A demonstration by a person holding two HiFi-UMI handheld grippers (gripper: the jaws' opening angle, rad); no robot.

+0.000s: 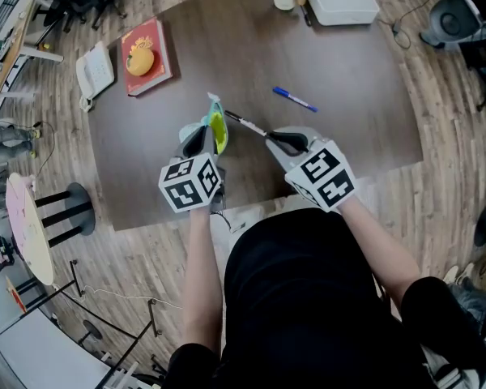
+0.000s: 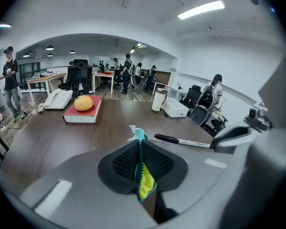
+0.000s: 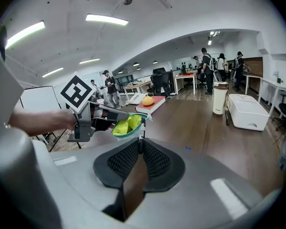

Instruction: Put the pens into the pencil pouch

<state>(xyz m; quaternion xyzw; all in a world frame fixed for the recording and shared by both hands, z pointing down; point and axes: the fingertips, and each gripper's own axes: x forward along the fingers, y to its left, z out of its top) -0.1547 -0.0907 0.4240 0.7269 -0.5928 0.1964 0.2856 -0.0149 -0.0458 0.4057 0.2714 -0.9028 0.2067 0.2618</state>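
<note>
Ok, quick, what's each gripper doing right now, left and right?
Left gripper: closed, holding the pencil pouch by its edge.
Right gripper: closed, holding a black pen that points towards the pouch.

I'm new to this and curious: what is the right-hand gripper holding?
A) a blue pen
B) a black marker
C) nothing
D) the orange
B: the right gripper clamps the black marker, aimed at the pouch; the blue pen lies loose on the table.

Teal pouch [image 1: 216, 128] with yellow lining hangs open, black-capped marker [image 1: 245, 123] at its mouth, blue pen [image 1: 295, 99] lying apart.
</note>
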